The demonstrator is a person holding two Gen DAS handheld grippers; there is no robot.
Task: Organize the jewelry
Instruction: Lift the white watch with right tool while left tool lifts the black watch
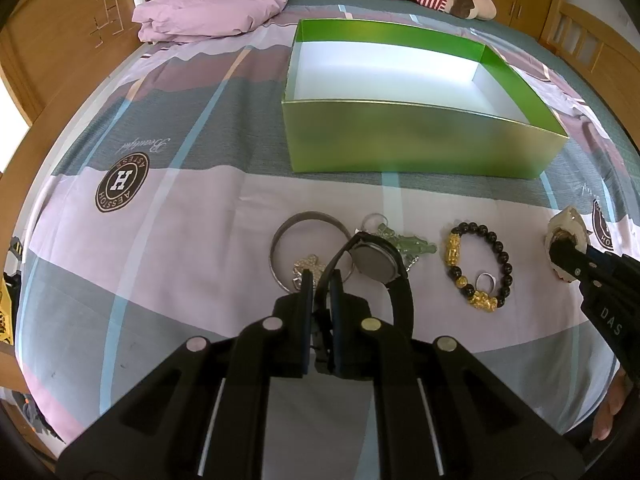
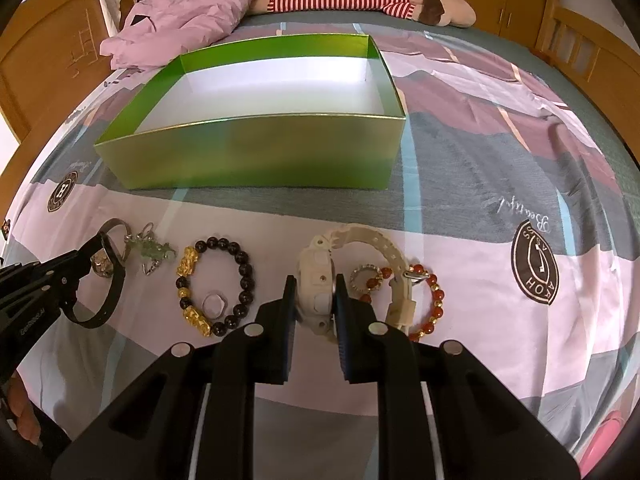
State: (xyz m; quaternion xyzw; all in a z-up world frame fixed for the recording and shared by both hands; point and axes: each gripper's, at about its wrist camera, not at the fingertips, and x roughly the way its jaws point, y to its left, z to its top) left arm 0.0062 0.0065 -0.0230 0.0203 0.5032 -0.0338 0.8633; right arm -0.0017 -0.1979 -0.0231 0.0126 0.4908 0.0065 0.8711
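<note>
Left claw (image 1: 320, 280): clamped on strap of black round-faced wristwatch (image 1: 376, 260), above the silver metal bangle (image 1: 310, 220). Right claw (image 2: 314, 292): clamped on case of cream plastic wristwatch (image 2: 316, 280). Between them on the patterned bedspread (image 2: 480, 184): black-and-gold bead bracelet (image 2: 240, 260). Beyond: open green cardboard box (image 2: 256, 152), white inside.

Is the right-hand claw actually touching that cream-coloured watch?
Touching. The right wrist view shows the right gripper with both pads pressed against the cream watch case.
</note>
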